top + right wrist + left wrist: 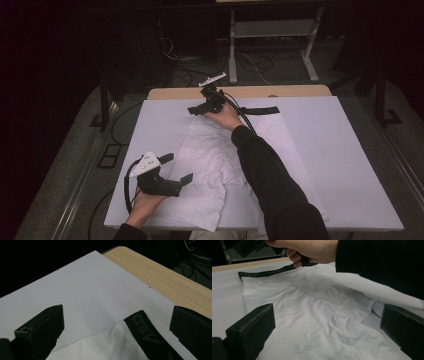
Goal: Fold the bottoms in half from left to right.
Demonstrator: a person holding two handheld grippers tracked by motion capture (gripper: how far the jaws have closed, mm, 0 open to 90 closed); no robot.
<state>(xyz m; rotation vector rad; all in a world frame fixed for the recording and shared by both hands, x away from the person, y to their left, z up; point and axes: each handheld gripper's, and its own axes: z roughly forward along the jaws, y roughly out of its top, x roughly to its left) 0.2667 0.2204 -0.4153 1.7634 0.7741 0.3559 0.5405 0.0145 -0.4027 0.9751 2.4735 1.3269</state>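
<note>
- On the white sheet-covered bench (350, 165) lies a crumpled white cloth garment (210, 165) with a black elastic band (260, 110) along its far edge; it spreads from the middle of the far edge down to the near edge, a little left of centre.
- Along the far edge of the bench a strip of bare light wood (295, 91) shows beyond the white cover, and it also appears in the right gripper view (160, 275).
- Near the middle of the far edge, the right gripper (197, 110) sits at the garment's far left corner, held by the right hand (225, 117), whose black sleeve (270, 175) crosses over the garment from the near edge.
- Seen in the right gripper view, its two black jaws stand wide apart, with the corner of the white cloth (112, 345) and the end of the black band (145, 332), which bears dark lettering, lying on the cover between them; the jaws grip nothing.
- Close to the near left corner, the left gripper (176, 169) hovers over the garment's left side, held by the left hand (145, 202), with its grey three-cornered plate (147, 162) on top.
- Its jaws are also spread wide and hold nothing; in the left gripper view the wrinkled cloth (319, 315) lies between and beyond them, apart from both.
- Farther off in that view, the right hand (312, 251) is at the black band (269, 271).
- Beyond the bench, cables (250, 62) lie on the dark floor by a pale metal stand (270, 30).
</note>
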